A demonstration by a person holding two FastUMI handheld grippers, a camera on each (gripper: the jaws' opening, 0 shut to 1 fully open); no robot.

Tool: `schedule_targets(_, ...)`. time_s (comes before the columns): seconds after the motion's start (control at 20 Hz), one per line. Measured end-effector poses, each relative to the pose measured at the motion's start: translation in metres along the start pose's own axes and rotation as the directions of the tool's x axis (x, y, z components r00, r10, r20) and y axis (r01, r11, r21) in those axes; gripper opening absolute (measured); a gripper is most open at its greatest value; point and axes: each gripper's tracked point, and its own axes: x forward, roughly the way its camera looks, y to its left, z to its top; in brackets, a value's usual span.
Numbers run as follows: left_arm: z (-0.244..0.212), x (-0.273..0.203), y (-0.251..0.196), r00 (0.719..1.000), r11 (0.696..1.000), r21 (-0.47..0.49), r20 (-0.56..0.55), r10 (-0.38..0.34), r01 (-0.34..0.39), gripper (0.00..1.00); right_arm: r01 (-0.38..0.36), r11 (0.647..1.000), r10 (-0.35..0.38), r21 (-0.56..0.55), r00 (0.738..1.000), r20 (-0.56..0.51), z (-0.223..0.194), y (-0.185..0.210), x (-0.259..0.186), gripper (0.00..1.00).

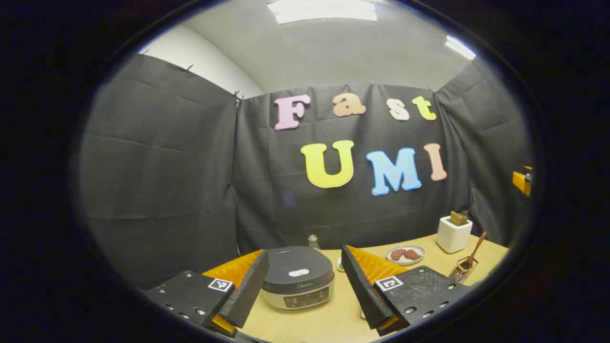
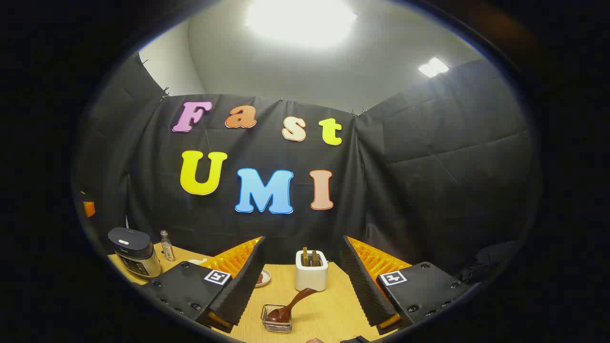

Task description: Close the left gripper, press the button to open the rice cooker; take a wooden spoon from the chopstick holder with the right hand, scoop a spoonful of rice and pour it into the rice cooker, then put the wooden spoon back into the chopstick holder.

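Rice cooker (image 1: 298, 276) lid down, sitting on worktop (image 1: 324, 319), framed between left gripper (image 1: 305, 286) fingers, spread wide, nothing held. Right gripper (image 2: 302, 290) also spread, empty, hovering level above wooden spoon (image 2: 290, 305) in wire chopstick holder (image 2: 276, 324).

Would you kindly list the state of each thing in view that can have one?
Dark-lidded silver rice cooker: lid closed.
Brown wooden spoon: leaning in holder, untouched.
Small wire chopstick holder: upright, holding the spoon.
White toaster: upright, slices in its slots.
Left tool: open, holding nothing.
Right tool: open, holding nothing.
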Motion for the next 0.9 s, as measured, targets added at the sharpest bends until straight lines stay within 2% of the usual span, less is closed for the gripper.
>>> schedule_targets(0.9, 0.0092, -0.0047, -0.0087, 1.000, 0.999, 0.026, 0.024, 0.017, -0.018, 0.92, -0.017, 1.000, 0.017, 0.008, 1.000, -0.014, -0.0046, -0.0071, 0.0064, 0.98)
